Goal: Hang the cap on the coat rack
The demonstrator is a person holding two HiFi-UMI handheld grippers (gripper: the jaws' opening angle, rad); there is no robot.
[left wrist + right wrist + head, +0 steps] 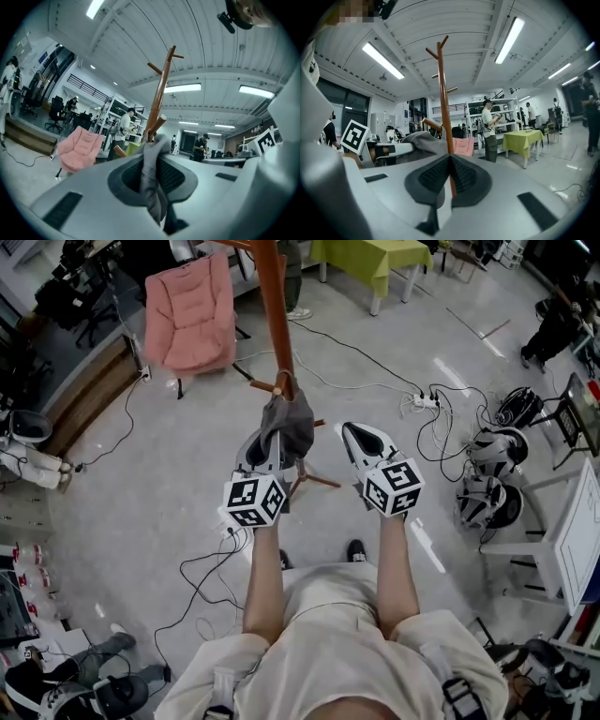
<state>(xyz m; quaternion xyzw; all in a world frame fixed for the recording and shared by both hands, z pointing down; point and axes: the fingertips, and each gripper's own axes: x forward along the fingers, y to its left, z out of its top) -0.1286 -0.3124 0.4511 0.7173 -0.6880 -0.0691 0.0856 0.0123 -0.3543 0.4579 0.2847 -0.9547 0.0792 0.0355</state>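
While left tongs [269,439] pinch the cap [287,424] at a low peg [264,386] of the coat rack [273,306], right tongs [353,434] pressed together empty just beside it, letting go before the fabric hooks could drop the cap.

One cap [287,424], one coat rack [272,306], two tools [266,448] [354,432], one pink chair [190,315], one green table [361,257].

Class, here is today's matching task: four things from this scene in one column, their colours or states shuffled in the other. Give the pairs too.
1 cap
2 coat rack
3 armchair
4 right tongs

A pink
B shut, empty
C grey, gripped by the left tongs
D reddish-brown wood

Pairs: 1-C, 2-D, 3-A, 4-B
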